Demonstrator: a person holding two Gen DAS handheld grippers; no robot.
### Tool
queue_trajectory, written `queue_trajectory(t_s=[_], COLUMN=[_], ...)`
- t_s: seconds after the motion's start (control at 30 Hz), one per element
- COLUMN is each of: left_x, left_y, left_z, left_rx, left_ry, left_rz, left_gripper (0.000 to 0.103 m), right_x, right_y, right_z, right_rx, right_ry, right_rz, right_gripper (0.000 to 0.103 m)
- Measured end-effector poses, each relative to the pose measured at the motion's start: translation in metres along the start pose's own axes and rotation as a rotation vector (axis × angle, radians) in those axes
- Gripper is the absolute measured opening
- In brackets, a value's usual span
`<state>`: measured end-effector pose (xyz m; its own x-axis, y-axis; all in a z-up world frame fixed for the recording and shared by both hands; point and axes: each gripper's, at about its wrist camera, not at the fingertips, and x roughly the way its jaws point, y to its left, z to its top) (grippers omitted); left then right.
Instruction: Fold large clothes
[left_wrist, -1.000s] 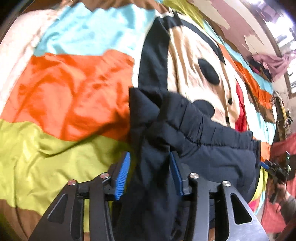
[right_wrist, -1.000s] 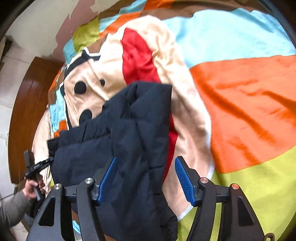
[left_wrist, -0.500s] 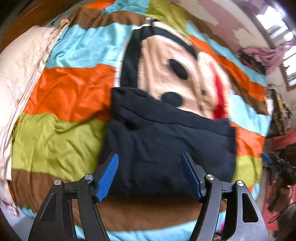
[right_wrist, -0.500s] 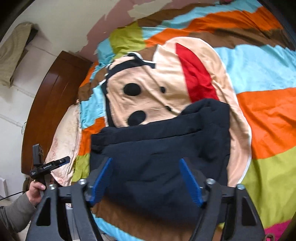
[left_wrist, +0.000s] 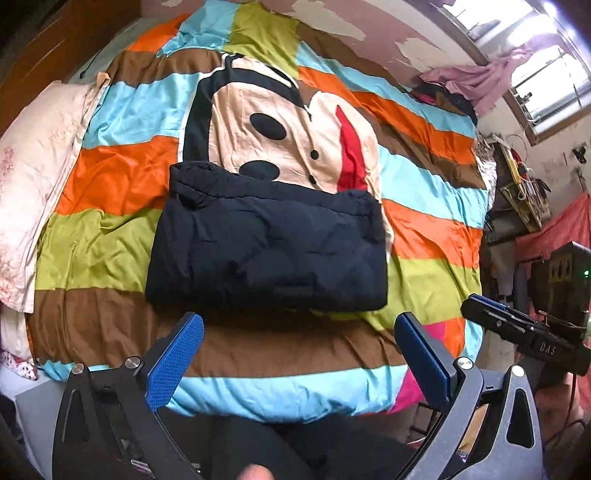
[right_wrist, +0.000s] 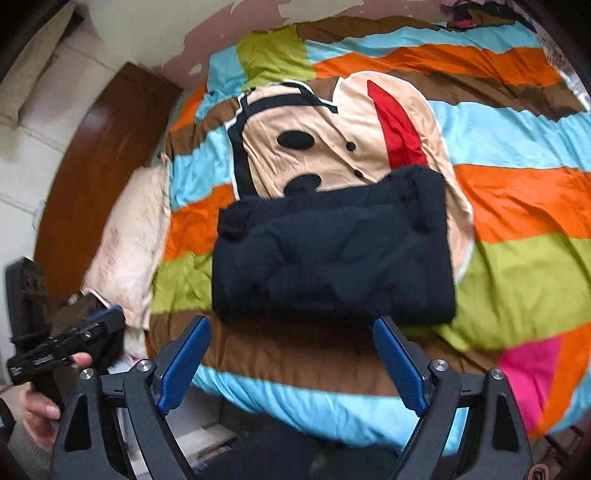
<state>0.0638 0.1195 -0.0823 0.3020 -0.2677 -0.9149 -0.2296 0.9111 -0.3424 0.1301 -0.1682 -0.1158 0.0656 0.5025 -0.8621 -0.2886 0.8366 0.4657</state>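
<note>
A: Left wrist view first. Your left gripper (left_wrist: 299, 354) has its blue pads (left_wrist: 173, 360) spread wide with nothing between them. It hangs off the near edge of the bed, apart from the jacket (left_wrist: 267, 245).

B: And where does the jacket lie?

A: Folded into a dark, puffy rectangle on the striped quilt (left_wrist: 122, 181). Its far edge covers the chin of the cartoon face (left_wrist: 291, 136) printed there, and its near edge sits on the brown stripe.

B: Your right gripper?

A: In the right wrist view, your right gripper (right_wrist: 291, 363) is also parted, its pads (right_wrist: 397, 363) empty, and it too hangs short of the jacket (right_wrist: 332, 251) at the bed's near edge. From the left wrist view you can see it off to the right (left_wrist: 524, 339), and its body carries white letters that read "DAS" or close to it.

B: Any other writing?

A: Your left gripper (right_wrist: 62, 345) shows in the right wrist view with a white label on its side, too blurred to read. A pale pillow (left_wrist: 35, 177) lies along the left side of the quilt.
</note>
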Motion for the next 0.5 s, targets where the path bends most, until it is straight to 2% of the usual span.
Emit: queue_trajectory(t_s=[0.07, 0.17, 0.23, 0.3, 0.4, 0.5], left_x=[0.003, 0.014, 0.018, 0.021, 0.022, 0.018], left_y=[-0.006, -0.018, -0.022, -0.023, -0.021, -0.021], left_z=[-0.006, -0.014, -0.019, -0.023, -0.024, -0.019], left_rx=[0.022, 0.097, 0.130, 0.137, 0.114, 0.117], left_ry=[0.021, 0.040, 0.044, 0.054, 0.063, 0.047], left_rz=[0.008, 0.079, 0.094, 0.083, 0.025, 0.036], left_gripper=[0.101, 0.101, 0.101, 0.101, 0.101, 0.101], right_x=[-0.010, -0.020, -0.022, -0.021, -0.021, -0.020], right_y=[0.008, 0.012, 0.014, 0.015, 0.016, 0.020], right_z=[-0.008, -0.017, -0.020, -0.021, -0.021, -0.022], right_rx=[-0.005, -0.002, 0.001, 0.000, -0.007, -0.018], right_ry=[-0.006, -0.020, -0.027, -0.018, -0.015, -0.012], right_rz=[-0.010, -0.037, -0.057, -0.068, -0.077, -0.085], right_gripper=[0.091, 0.093, 0.093, 0.093, 0.093, 0.093])
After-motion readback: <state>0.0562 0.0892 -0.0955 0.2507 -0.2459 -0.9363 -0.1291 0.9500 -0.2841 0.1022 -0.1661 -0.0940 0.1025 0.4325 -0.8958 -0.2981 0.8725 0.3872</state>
